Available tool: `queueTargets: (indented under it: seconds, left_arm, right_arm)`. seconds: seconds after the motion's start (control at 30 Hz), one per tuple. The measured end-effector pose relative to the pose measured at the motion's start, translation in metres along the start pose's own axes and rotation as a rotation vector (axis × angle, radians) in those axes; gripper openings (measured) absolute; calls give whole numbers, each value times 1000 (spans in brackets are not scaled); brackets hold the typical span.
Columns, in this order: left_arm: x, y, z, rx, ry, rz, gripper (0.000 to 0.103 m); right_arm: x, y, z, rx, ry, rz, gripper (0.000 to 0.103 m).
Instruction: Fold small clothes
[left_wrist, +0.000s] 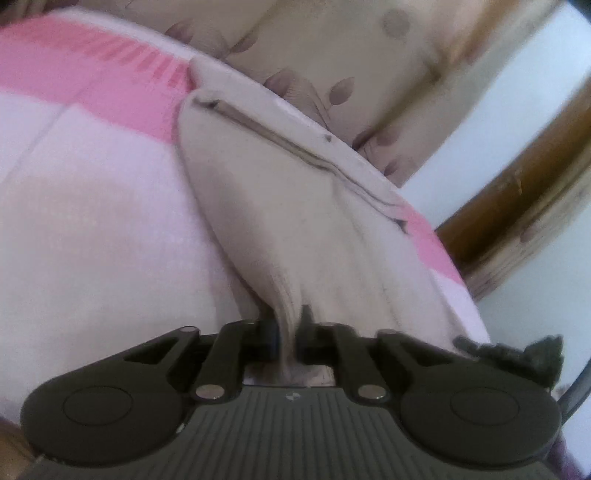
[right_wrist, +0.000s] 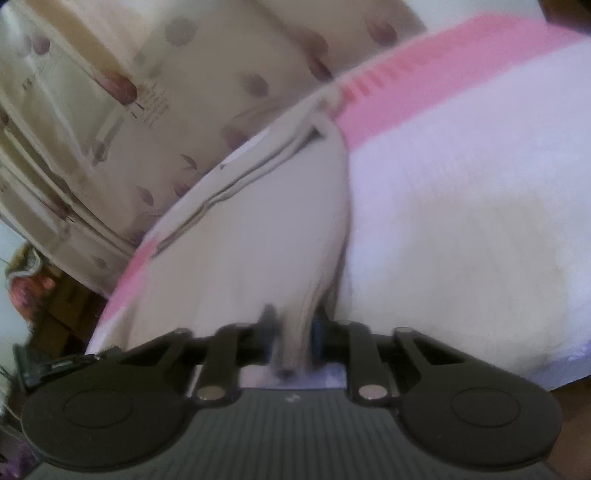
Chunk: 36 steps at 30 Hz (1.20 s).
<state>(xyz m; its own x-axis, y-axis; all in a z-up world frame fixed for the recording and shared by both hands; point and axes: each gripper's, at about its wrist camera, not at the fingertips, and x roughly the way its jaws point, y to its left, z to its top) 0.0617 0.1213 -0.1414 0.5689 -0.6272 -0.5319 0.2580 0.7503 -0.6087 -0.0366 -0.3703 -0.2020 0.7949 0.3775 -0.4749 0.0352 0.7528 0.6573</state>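
A small beige garment (left_wrist: 280, 192) with a dark seam line lies stretched over a pink and white blanket (left_wrist: 92, 206). My left gripper (left_wrist: 287, 332) is shut on one bunched corner of the garment, the cloth pinched between its jaws. In the right wrist view the same garment (right_wrist: 258, 236) runs away from my right gripper (right_wrist: 293, 332), which is shut on another bunched corner. The garment's far edge lies at the blanket's edge. The gripped cloth hides the fingertips in both views.
Beige fabric with purple leaf print (left_wrist: 332, 55) hangs behind the blanket, also in the right wrist view (right_wrist: 110, 110). A brown wooden frame (left_wrist: 517, 184) stands at the right. Both views are motion-blurred.
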Motion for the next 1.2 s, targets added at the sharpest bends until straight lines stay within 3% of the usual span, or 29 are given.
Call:
queueTargets:
  seconds: [0.1,0.3,0.57,0.93,1.2]
  left_arm:
    - [-7,-3,-3,-1,-45,2,9]
    - [-27,-16,14,-45,-155,-90,9]
    - [-35,-38,42,-65,-261,-145,9]
    - [-24,-62,94,-51,-386,-156,9]
    - [-1,-63,131,-73,-451,-139,9]
  right_arm:
    - [0,-1,-2,28,2,46,8]
    - [-9,6,14,97,-46,168,8]
    - [-8,17,43,182,-127,336,8]
    - [12,36,104,139,-228,402,9]
    - [34,38,160,111,-283,375,9]
